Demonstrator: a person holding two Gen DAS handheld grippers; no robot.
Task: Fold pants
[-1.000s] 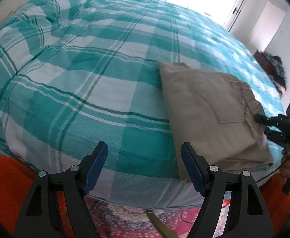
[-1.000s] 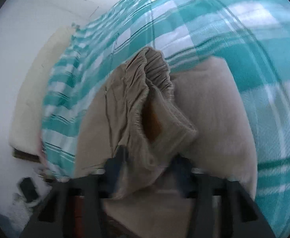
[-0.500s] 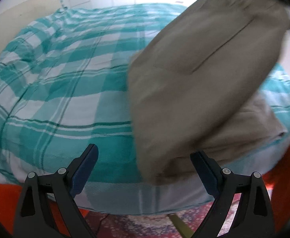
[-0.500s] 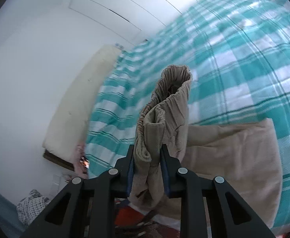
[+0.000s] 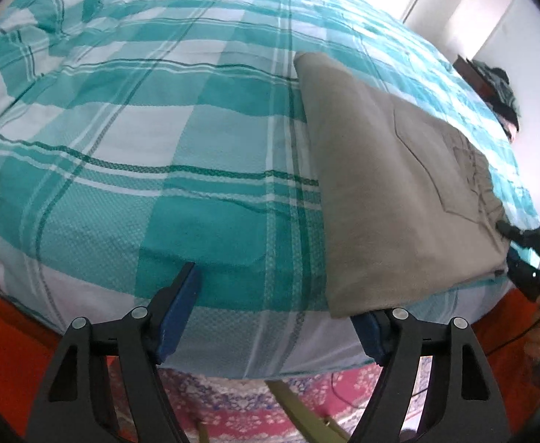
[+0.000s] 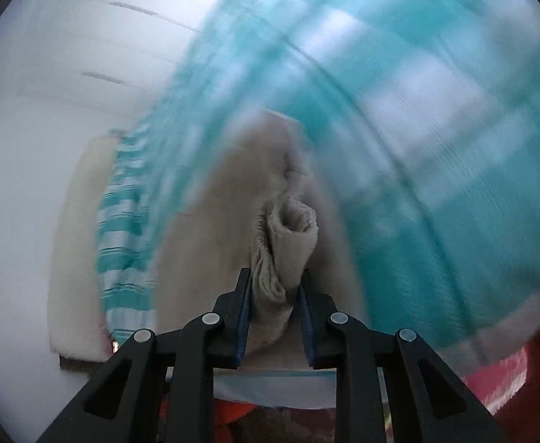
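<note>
Left wrist view: the pants (image 5: 388,170) lie as a flat, stacked rectangle on the bed (image 5: 130,155), near its front edge, so the folding looks largely done; what seems left is setting down the waistband end and perhaps squaring the corners. The left hand-held gripper (image 5: 273,317) has just been narrowing but stands wide, nothing pinched, one pad tucked beside the fabric's near corner. The right hand-held gripper (image 6: 274,313) is clamped on bunched waistband cloth; that view is blurred, so exactly which layers it holds is unclear.
</note>
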